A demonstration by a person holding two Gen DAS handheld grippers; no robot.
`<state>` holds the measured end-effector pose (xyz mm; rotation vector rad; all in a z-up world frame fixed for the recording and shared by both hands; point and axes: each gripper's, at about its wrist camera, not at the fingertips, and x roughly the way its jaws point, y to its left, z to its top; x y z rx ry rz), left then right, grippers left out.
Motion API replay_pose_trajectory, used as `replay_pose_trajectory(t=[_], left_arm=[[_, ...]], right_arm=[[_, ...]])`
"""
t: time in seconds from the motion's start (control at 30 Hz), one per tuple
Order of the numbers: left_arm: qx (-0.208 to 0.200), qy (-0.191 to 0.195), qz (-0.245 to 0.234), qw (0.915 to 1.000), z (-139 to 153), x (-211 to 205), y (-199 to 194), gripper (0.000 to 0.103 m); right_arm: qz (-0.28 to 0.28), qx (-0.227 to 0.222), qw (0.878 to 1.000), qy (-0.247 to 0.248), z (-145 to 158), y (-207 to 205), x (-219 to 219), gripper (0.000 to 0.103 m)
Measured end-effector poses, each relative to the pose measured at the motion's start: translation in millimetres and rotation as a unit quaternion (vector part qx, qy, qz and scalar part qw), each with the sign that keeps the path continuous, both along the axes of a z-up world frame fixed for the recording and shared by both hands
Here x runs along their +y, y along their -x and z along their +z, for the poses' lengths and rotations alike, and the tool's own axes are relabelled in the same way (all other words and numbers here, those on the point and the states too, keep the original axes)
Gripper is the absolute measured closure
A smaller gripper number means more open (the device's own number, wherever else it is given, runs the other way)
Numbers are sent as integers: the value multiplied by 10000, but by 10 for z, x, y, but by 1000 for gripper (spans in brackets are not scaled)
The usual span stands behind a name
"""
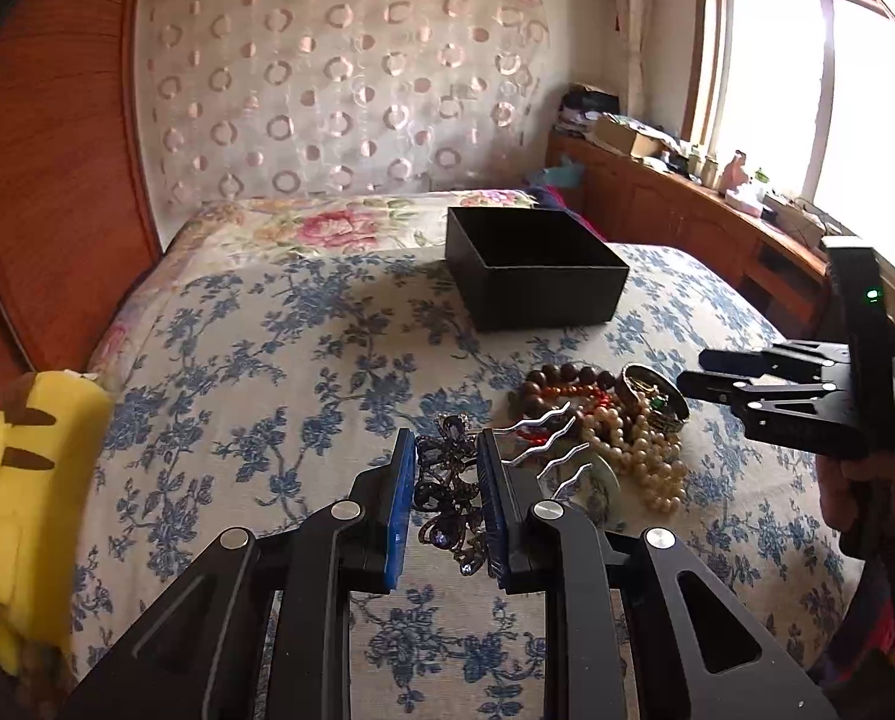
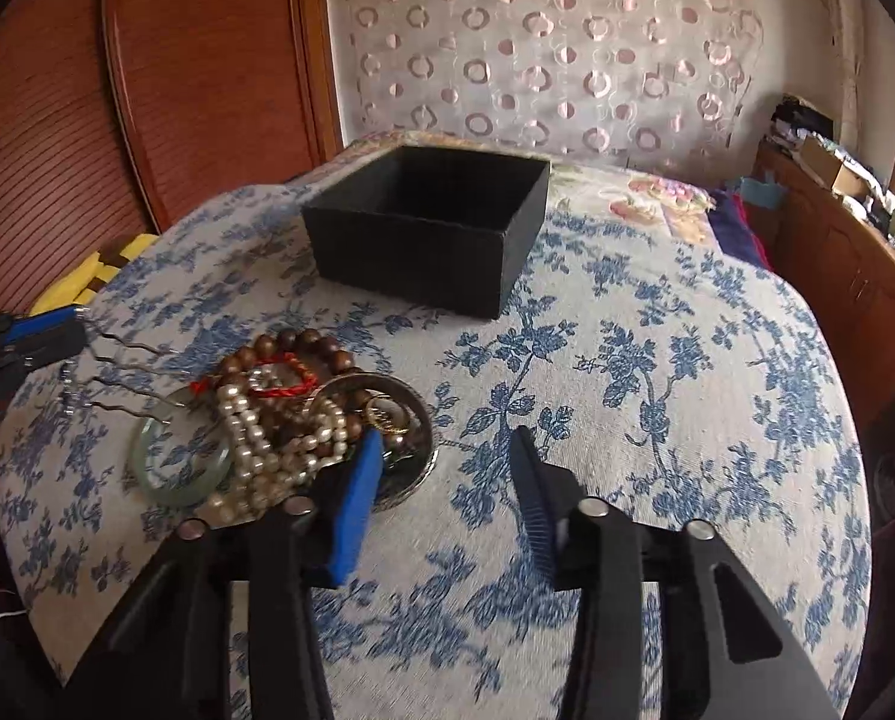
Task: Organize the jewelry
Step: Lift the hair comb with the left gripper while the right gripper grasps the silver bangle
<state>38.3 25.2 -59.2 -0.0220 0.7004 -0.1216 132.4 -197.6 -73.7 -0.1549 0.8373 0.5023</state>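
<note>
Jewelry (image 1: 621, 432) lies heaped on the blue-flowered bed cover (image 1: 279, 372), near the open black box (image 1: 537, 267), which stands apart from it farther up the bed. Only the left wrist view shows the dark, stone-set hair comb (image 1: 447, 492) held between the blue pads of the left gripper (image 1: 447, 498), its silver wavy prongs reaching toward the pile; the fingers are narrow, closed on the comb's ornate head. That view also shows a yellow plush toy (image 1: 21, 480) at the bed's left edge.

The right wrist view alone makes plain the pale green bangle (image 2: 180, 462), the pearl strand (image 2: 255, 444), the brown wooden beads (image 2: 291, 348) and a round metal tin (image 2: 411, 420). The right gripper (image 2: 447, 468) hovers low over the cover with fingers wide and nothing between them, its left finger just above the tin's edge.
</note>
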Motion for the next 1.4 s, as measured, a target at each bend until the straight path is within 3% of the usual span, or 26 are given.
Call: replay_pose_trajectory(t=[0.07,0.17,0.23,0.37,0.83,1.4], left_arm=[[-9,16,21,10000,-8,11,1,84],[-17,34,24,10000,-8,22,5,84],[-23,48,11,10000,-4,18,0,84],[-38,56,-25,10000,11,-12,-14,84],[-231,0,-158,9996,119,-156,-281,84],[-457,-20,-75,9989,318,-107,-788,84]], right_arm=[[27,134,9999,-30,-42,-63,9,63],[63,268,9996,-54,-94,-137,22,77],[76,307,9995,-50,-112,-164,36,79],[238,349,9991,-84,-121,-178,86,96],[183,-303,9994,26,215,-186,7,99],[-121,-813,9966,-37,614,-1037,193,99]])
